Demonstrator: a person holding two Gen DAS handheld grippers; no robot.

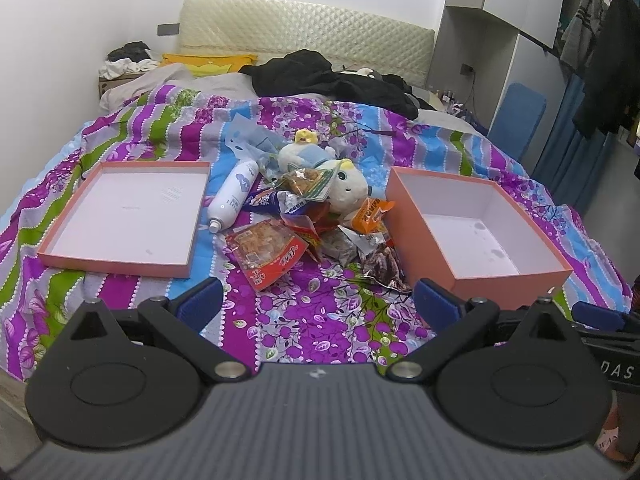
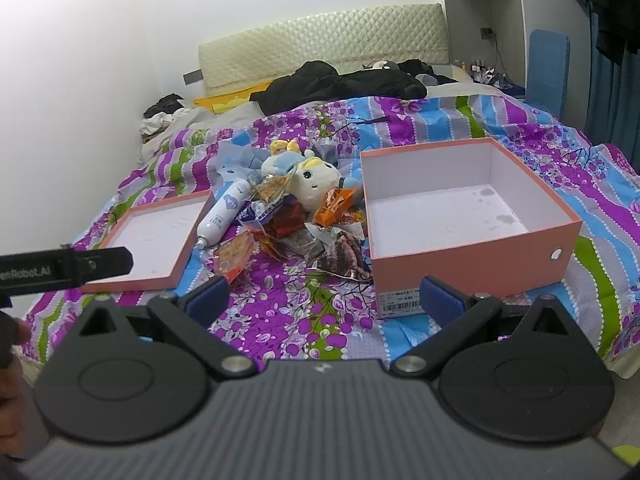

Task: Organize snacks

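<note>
1. The left gripper is held over the near edge of the bed, its blue fingers spread wide with nothing between them.
2. The right gripper is likewise held low over the quilt, its fingers wide apart and empty.
3. A heap of snacks is seen at 12 o'clock from the left gripper, well apart from its fingertips, lying on the quilt between the two pink containers.
4. A red packet lies at the near side of the heap; an orange packet lies at its right, close to the box.
5. A dark packet rests just beside the box's near left corner.
6. A white bottle is laid on its side just beside the lid's right edge, at 11 o'clock from the left gripper.
7. A plush toy is piled at the far side of the heap, partly under a clear packet.
8. A shallow lid lies open side up at 10 o'clock, empty.
9. A deep box stands at 2 o'clock, empty; in the right wrist view it is at 1 o'clock, its near wall carrying a label.
10. Dark clothes are heaped by the headboard.
</note>
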